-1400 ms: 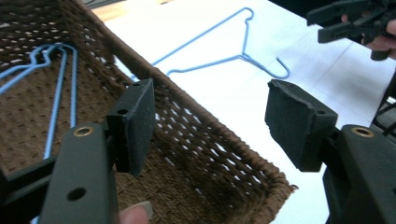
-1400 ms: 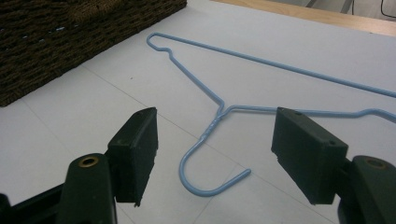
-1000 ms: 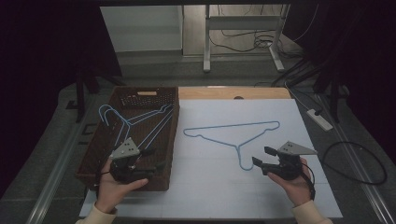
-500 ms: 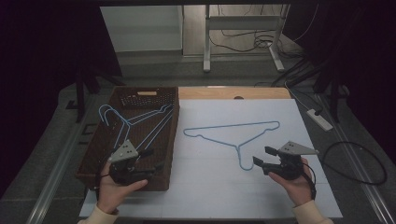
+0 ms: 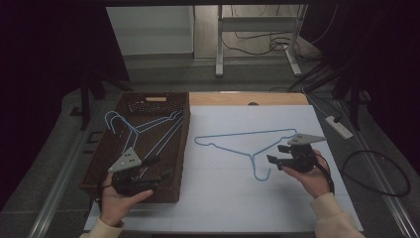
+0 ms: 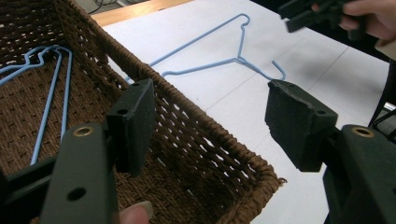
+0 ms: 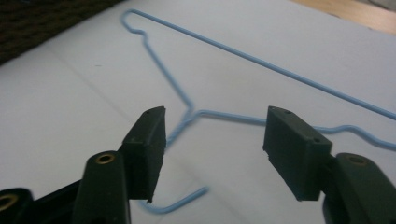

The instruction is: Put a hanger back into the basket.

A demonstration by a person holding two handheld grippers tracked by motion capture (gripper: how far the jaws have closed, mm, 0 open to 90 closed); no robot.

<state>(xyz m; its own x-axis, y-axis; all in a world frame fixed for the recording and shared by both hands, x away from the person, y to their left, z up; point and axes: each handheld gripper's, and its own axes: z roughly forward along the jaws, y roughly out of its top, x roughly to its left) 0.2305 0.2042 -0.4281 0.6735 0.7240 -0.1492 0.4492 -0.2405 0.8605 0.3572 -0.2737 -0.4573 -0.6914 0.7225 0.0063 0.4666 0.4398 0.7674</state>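
From above, your right tongs (image 5: 278, 153) have slid left across the bench (image 5: 223, 198) since a second ago and now sit just right of the blue hanger's (image 5: 247, 141) neck, above its hook. The hanger lies flat on the white sheet, right of the wicker basket (image 5: 181, 153), hook pointing near. Your left tongs (image 5: 156, 167) hover over the basket's near end, much where they were, above the two blue hangers in the basket (image 5: 148, 131).

In the left gripper view, the left tongs (image 6: 210, 126) stand wide and released, straddling the basket's (image 6: 224, 154) rim with nothing between the pads; the hanger (image 6: 219, 46) lies beyond on the sheet.

In the right gripper view, the right tongs (image 7: 212, 149) have just been closing a little, yet they remain released: the hanger's (image 7: 187, 114) twisted neck lies between and beyond the pads, untouched. By my judgement that move lines you up for a grasp at the neck; lower and close on it next.
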